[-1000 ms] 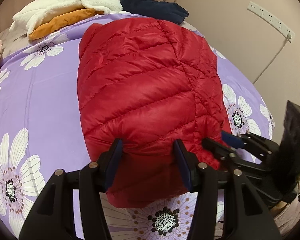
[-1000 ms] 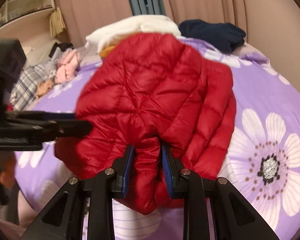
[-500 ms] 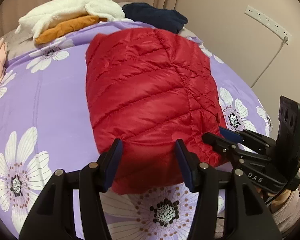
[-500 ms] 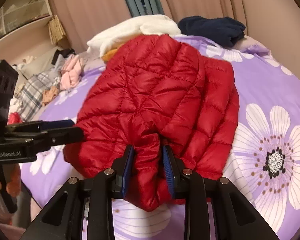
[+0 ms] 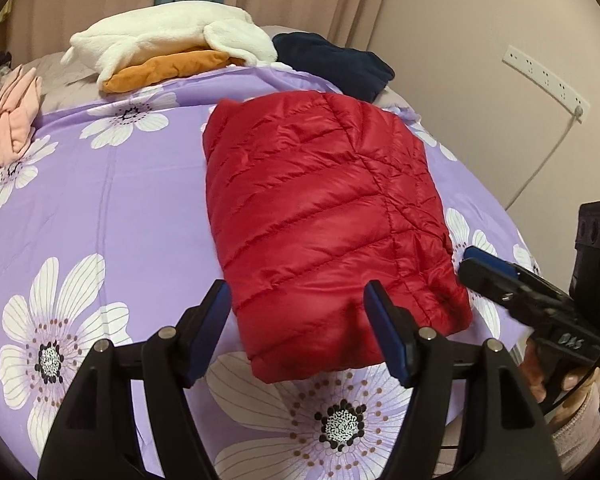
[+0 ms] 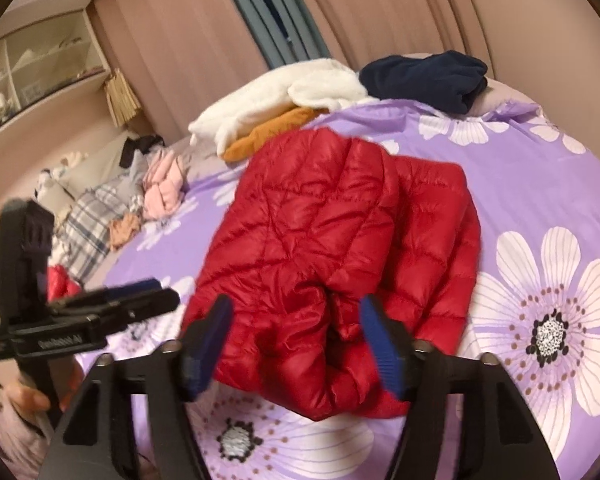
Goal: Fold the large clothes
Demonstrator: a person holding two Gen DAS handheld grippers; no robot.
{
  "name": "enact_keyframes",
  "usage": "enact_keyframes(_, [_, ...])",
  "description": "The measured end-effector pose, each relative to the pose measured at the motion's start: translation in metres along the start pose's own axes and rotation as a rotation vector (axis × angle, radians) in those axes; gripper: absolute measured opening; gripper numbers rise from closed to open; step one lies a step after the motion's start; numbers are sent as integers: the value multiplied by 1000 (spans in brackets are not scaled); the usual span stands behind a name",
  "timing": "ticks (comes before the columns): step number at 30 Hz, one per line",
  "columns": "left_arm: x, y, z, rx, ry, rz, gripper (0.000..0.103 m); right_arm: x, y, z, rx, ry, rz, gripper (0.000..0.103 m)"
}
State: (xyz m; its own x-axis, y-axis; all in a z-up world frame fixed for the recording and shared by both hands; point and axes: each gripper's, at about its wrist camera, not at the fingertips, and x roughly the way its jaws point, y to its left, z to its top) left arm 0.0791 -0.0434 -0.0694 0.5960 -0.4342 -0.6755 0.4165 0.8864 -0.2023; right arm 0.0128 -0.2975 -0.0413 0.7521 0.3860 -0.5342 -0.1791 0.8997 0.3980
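A red quilted down jacket lies folded into a compact block on the purple flowered bedspread. It also shows in the right wrist view. My left gripper is open and empty, its blue pads just short of the jacket's near edge. My right gripper is open and empty, its pads either side of the jacket's bunched near end without gripping it. Each gripper shows from the side in the other's view: the right one, the left one.
Folded white, orange and navy clothes lie at the bed's far edge. Pink clothes lie at the left, with plaid and other garments beyond. A wall with a power strip is on the right.
My right gripper has opened and let go of the jacket. Both grippers have drawn back towards the near edge, and the jacket has settled flat on the bed.
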Motion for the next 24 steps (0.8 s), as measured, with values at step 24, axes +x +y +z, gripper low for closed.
enact_keyframes(24, [5, 47, -9, -199, 36, -39, 85, 7, -44, 12, 254, 47, 36, 92])
